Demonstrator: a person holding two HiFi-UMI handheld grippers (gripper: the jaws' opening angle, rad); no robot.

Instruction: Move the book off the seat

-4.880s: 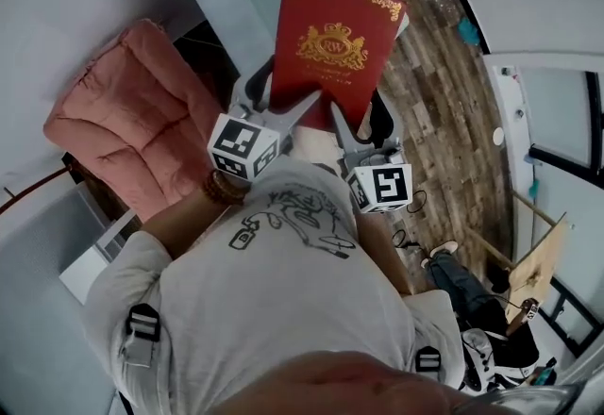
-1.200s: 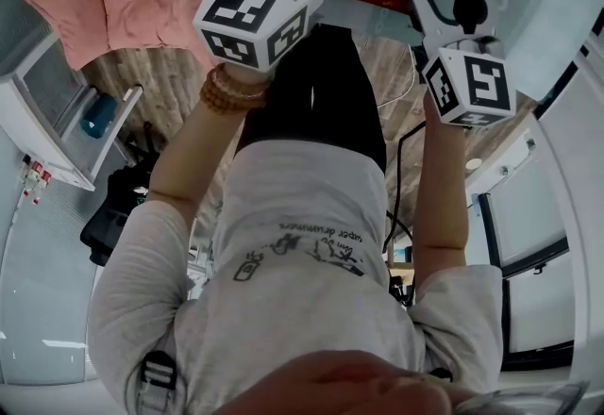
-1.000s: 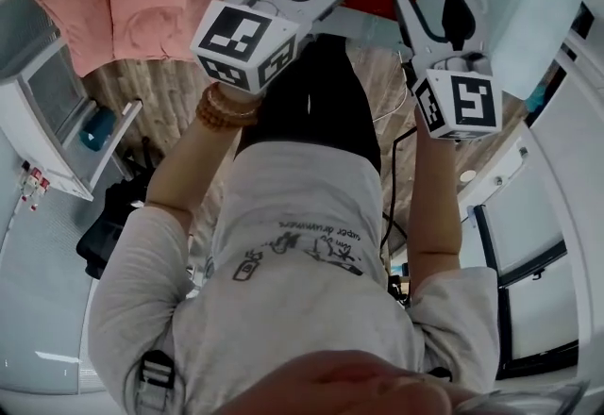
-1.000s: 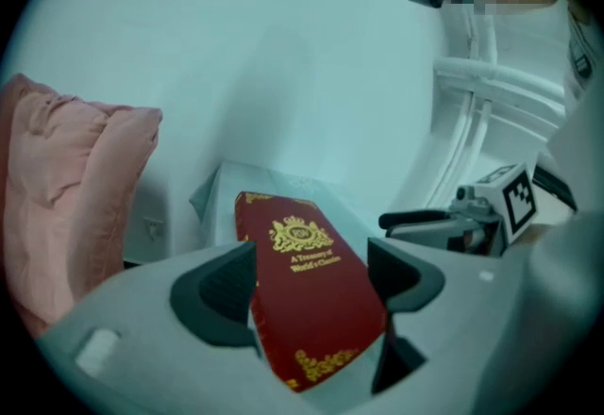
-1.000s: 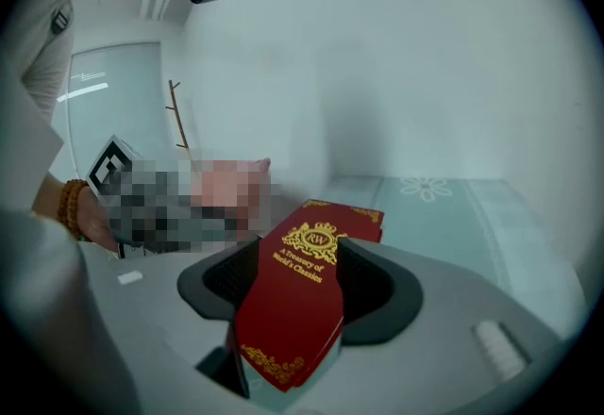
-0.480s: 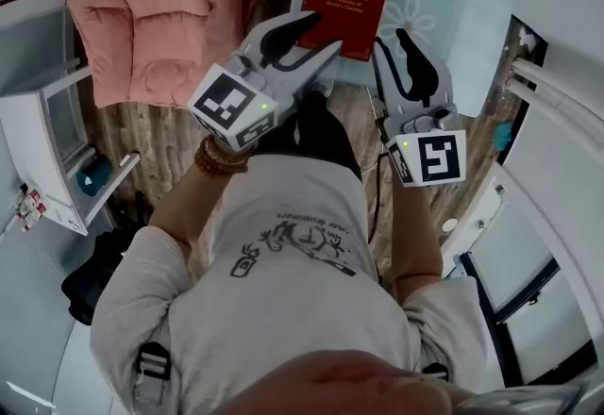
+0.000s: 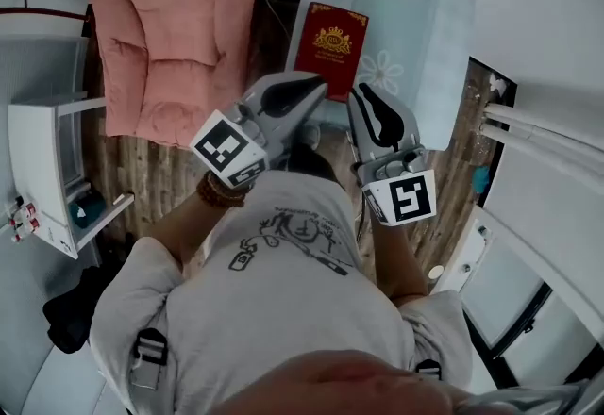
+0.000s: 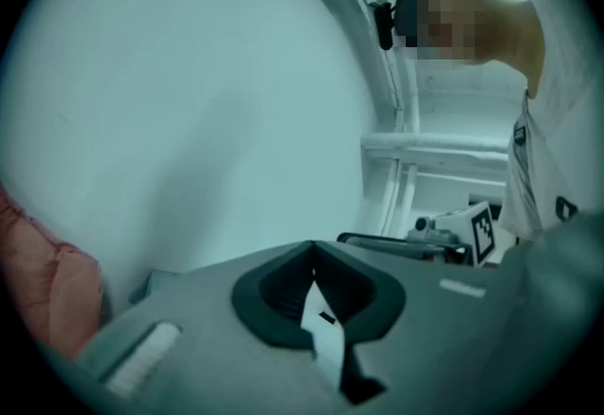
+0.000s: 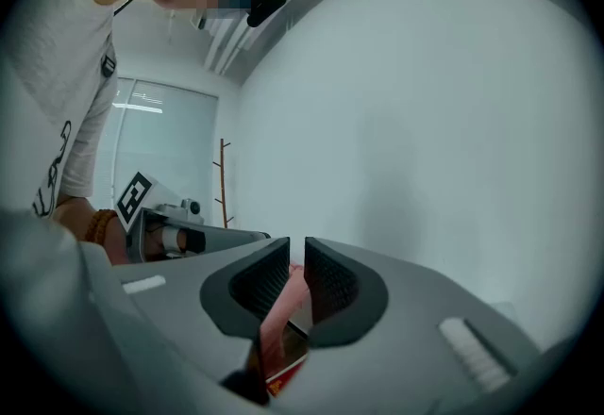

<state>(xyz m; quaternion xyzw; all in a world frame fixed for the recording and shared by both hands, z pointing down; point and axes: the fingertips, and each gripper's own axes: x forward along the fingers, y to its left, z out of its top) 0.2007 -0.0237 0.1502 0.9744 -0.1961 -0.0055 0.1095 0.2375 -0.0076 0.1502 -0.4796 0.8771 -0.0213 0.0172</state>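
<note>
Red book [image 7: 330,43] is flat, cover up, gold crest showing, on the pale blue table [image 7: 429,22] w/ the white flower print; it lies at the table edge nearest the pink seat [image 7: 175,36], clear of the cushion, w/ a dark gap between seat & table.

Left tongs [image 7: 317,83]: jaws fully together, pads meeting at the tips, nothing in them; their camera looks along the jaws at plain white wall.

Right tongs [image 7: 364,97]: jaws have just been closing; only a thin slit is left between the pads & nothing is gripped; through that slit I get a bit of pink & a sliver of red lower down.

Both tongs are side by side out in front of my chest, tips toward the table, apart from each other; neither touches the book; in the head view the left tips show just under the book's near edge, the right tips a little further right.

Bead bracelet [image 7: 219,189] on my left wrist, just behind the marker cube; white shelf unit [image 7: 38,158] off to my left, standing on the wood floor [image 7: 156,177].
</note>
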